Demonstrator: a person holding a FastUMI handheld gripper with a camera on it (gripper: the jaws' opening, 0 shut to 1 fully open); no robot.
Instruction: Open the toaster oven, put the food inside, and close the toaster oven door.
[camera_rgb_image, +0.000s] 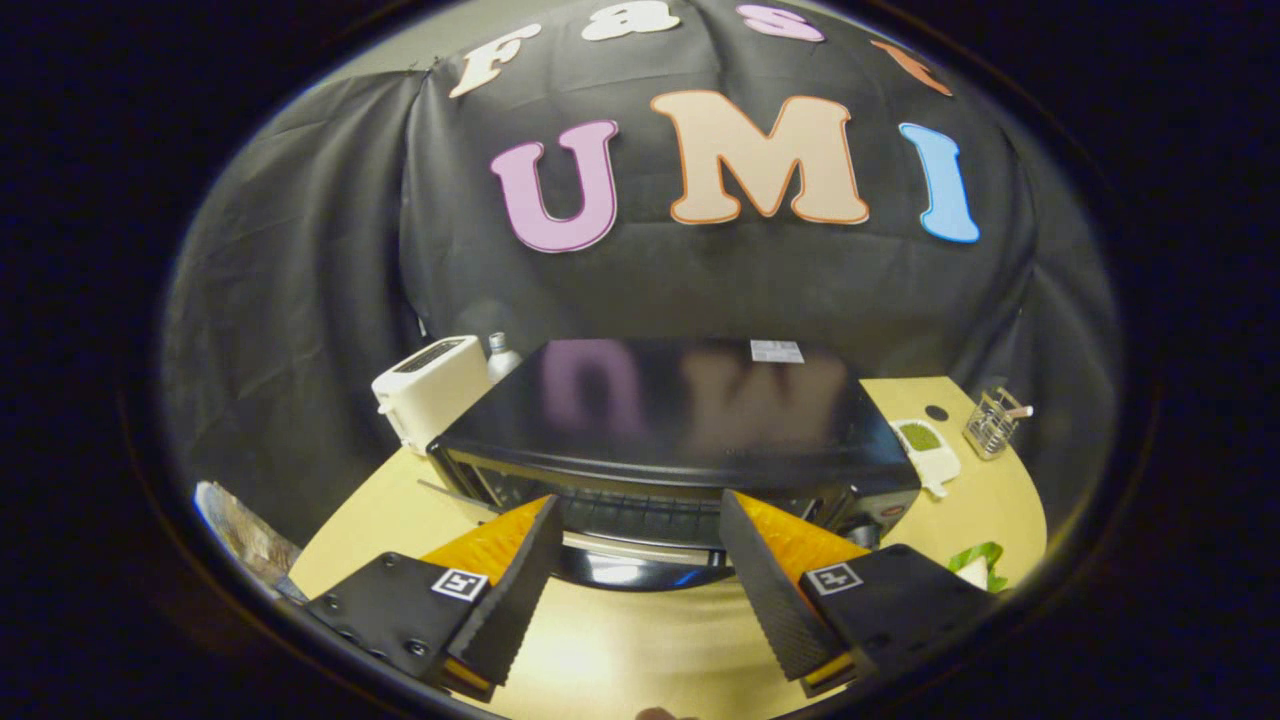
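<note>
Gripper (640, 545) fingers spread wide apart, holding nothing, hovering above table. Toaster oven (670, 420) sits just ahead of fingertips, glossy black top facing up, front edge and door handle (640, 548) visible in gap between fingers; door position hard to judge. White pop-up toaster (430, 390) left of toaster oven, bottle (502, 355) just behind it. Right of toaster oven: small white dish with green contents (925, 440), wire basket (990, 420) beyond that, green item (975, 562) nearer right finger. Light wooden table (600, 650) under all; black cloth wall behind.
</note>
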